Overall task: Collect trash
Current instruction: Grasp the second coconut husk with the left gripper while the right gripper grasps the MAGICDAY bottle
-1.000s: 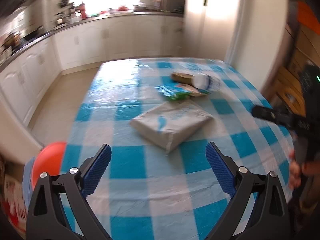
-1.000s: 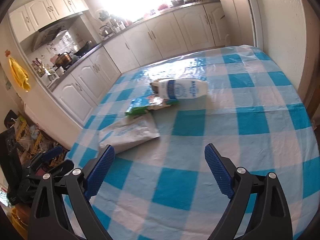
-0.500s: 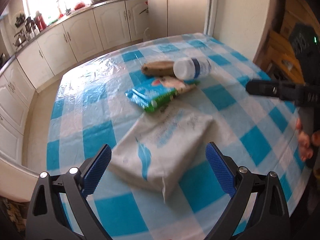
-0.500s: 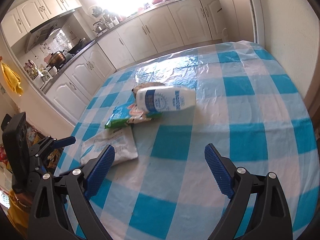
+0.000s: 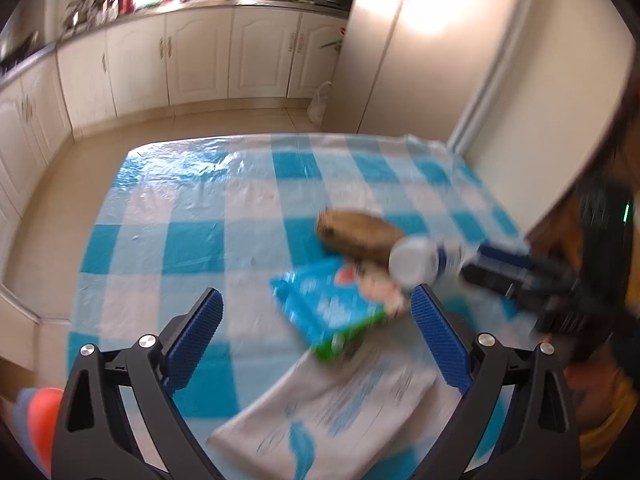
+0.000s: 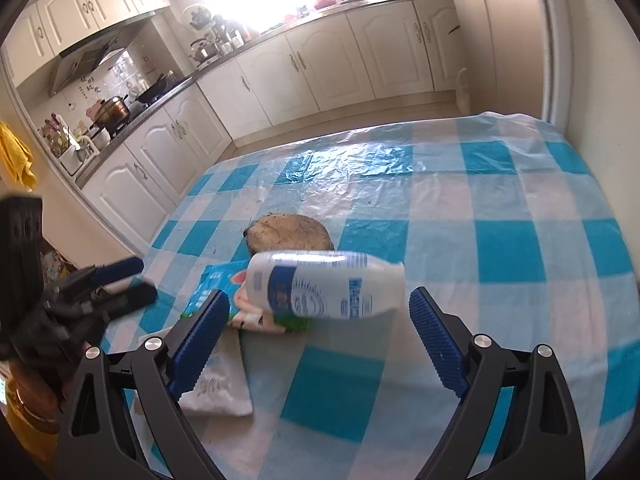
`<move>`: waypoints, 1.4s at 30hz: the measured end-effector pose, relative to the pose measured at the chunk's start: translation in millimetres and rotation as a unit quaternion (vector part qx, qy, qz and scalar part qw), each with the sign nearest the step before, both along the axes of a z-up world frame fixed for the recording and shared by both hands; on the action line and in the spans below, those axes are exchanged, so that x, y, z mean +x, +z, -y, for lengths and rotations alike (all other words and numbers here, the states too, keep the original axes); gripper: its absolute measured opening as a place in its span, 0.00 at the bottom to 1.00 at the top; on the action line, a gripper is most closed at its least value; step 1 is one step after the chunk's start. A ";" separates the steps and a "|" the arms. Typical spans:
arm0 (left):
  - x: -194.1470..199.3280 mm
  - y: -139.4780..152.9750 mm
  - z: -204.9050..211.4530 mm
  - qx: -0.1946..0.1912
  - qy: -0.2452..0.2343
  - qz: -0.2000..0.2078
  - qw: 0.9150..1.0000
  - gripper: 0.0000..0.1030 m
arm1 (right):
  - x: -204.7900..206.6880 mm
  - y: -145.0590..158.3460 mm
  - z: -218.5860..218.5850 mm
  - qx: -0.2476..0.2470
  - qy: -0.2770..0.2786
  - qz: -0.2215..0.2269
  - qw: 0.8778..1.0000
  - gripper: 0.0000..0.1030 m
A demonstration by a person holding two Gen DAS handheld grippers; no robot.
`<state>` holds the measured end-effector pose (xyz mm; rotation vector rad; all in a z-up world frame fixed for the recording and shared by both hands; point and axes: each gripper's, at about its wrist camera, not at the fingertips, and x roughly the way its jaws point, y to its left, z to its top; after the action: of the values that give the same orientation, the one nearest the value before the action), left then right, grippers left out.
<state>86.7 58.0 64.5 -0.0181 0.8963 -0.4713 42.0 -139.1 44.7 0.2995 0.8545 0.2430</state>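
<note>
- The trash lies in a loose cluster near the middle of the table, on its blue-and-white checked plastic cover: a white plastic bottle with a blue label on its side, a blue-and-green snack packet partly under it, a flat white bag nearest the person, and a brown rounded object just behind the bottle, which may be a coconut husk or a bread crust; the view is too soft to say.
- The bottle touches the snack packet and lies close against the brown object; the white bag's far edge slips under the packet.
- The right gripper hovers low over the table with its jaws spread wide, and the bottle sits just ahead of the gap between them, its length lying across the opening.
- The left gripper is also spread wide and empty, aimed at the snack packet and the white bag, which is blurred.
- The step in hand looks like the approach to a first pick; nothing is gripped yet.
- The next move likely calls for the right gripper to advance until its pads flank the bottle's body, then close gently, since the thin bottle may roll or squash.
- No bin or trash bag shows in either view, so where the pieces go cannot be told.
</note>
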 end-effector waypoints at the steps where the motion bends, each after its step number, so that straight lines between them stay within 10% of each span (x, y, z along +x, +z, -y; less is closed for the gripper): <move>1: 6.8 0.2 1.1 -0.010 0.005 -0.006 1.000 0.93 | 3.4 -2.0 -0.2 0.000 0.003 0.000 1.000 0.88; 10: 54.2 -9.5 11.9 -0.084 0.030 -0.067 0.994 0.93 | 19.4 -4.6 -9.0 -0.052 0.088 0.031 0.994 0.89; 42: 83.7 -54.0 97.2 0.047 -0.017 -0.075 0.996 0.93 | -7.4 -7.5 -18.8 -0.114 0.227 0.030 0.967 0.89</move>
<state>170.4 -39.1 10.5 0.0479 1.0663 -0.4626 34.6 -120.3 37.2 -0.1241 0.8753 0.5713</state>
